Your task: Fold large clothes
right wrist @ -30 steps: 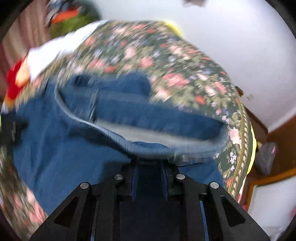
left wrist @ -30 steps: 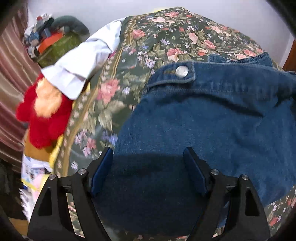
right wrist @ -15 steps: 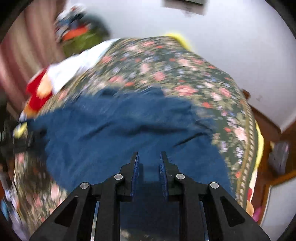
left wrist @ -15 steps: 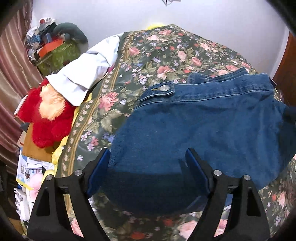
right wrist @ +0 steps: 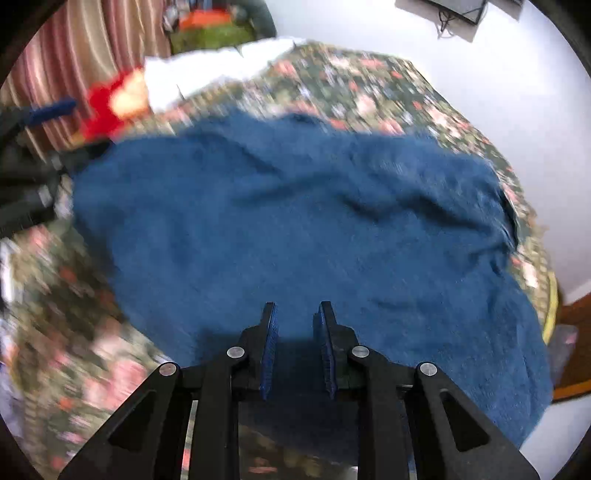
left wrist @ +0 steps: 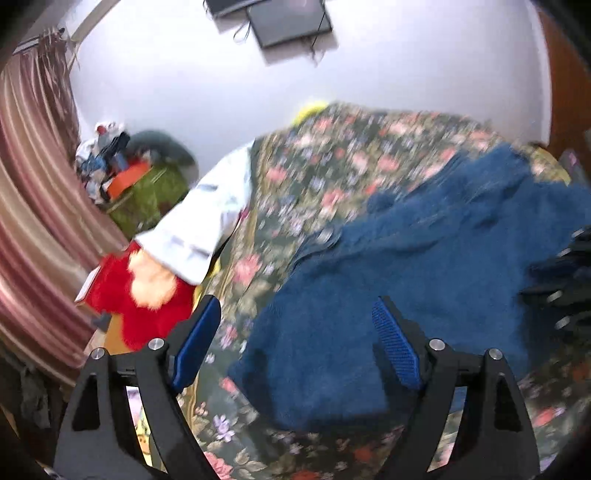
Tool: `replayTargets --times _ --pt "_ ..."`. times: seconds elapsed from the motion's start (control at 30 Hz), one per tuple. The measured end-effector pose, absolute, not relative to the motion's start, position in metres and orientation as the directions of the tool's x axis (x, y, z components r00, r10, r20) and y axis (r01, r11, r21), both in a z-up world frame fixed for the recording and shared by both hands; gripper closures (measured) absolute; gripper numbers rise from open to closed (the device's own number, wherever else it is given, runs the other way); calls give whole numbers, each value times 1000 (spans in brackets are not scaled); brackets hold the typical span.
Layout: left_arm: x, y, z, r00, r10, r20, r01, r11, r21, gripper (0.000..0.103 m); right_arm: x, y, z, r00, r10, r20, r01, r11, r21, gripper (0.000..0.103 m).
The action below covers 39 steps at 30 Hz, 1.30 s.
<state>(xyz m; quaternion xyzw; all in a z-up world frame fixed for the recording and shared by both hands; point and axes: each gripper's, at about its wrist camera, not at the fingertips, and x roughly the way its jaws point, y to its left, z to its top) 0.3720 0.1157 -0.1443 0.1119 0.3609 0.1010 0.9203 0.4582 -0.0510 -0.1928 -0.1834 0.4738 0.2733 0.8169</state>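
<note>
The jeans (right wrist: 295, 206) lay spread on the bed (right wrist: 369, 85), reaching to its right edge. Beyond them, at the left edge, a shirt (left wrist: 207, 221) hung over the side, with a plush toy (left wrist: 140, 295) just below it, off the bed. Behind those, a heap of things (left wrist: 125, 177) stood by the curtain (left wrist: 33, 221). A screen (left wrist: 288, 18) hung on the wall past the far edge.

Wall (left wrist: 369, 66): white, plain, upper frame | Curtain (left wrist: 33, 206): striped pink-brown, left edge | Bed cover (left wrist: 314, 177): dark green floral, centre | Dark flat panel (left wrist: 288, 18): wall-mounted, top centre, cables hanging | Wooden trim (left wrist: 565, 92): brown, right edge
</note>
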Motion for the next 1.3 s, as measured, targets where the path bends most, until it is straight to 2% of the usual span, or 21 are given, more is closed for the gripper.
replayTargets --times 0.07,0.13,0.2,0.27,0.3,0.33,0.4,0.47,0.6,0.83,0.93,1.0,1.13,1.23,1.3 --pt "375 109 -137 734 192 -651 -73 976 206 18 459 -40 -190 379 303 -874 -629 778 -3 85" --pt "382 102 -143 723 145 -676 -35 984 173 17 464 -27 -203 338 276 -900 -631 776 0 85" --pt "395 99 -168 666 131 -734 -16 987 162 17 465 -24 -221 316 211 -925 -626 779 -36 85" --pt "406 104 -196 581 130 -804 -25 990 141 17 464 -31 -232 323 212 -922 -629 777 -42 84" --pt "410 108 -212 538 134 -832 -34 990 137 17 463 -37 -232 338 219 -915 -625 780 -45 68" --pt "411 113 -227 506 144 -850 -44 989 142 17 464 -46 -229 397 161 -904 -585 803 -114 31" --pt "405 120 -241 525 147 -838 -37 988 151 17 467 -62 -225 519 45 -854 -506 821 -264 1" --pt "398 120 -239 550 148 -822 -19 986 165 17 469 -79 -228 536 -8 -844 -491 811 -319 0" --pt "392 122 -231 545 161 -823 -17 983 181 17 470 -122 -218 487 78 -870 -463 867 -182 0" --pt "368 141 -220 557 127 -821 -26 990 136 16 453 -174 -196 517 98 -851 -417 897 -149 0" --pt "359 147 -214 566 118 -816 -23 992 127 17 451 -189 -190 486 149 -861 -426 901 -84 1" --pt "349 152 -211 569 161 -806 -51 986 161 17 446 -197 -186 508 87 -857 -383 914 -135 0" --pt "329 177 -207 553 263 -791 -157 965 211 16 446 -221 -182 499 64 -864 -314 943 -112 0" --pt "314 207 -204 513 264 -817 -256 955 148 17 446 -234 -178 487 61 -871 -260 962 -79 0" --pt "301 224 -196 508 215 -834 -319 946 49 17 444 -237 -172 504 59 -862 -237 969 -73 0"
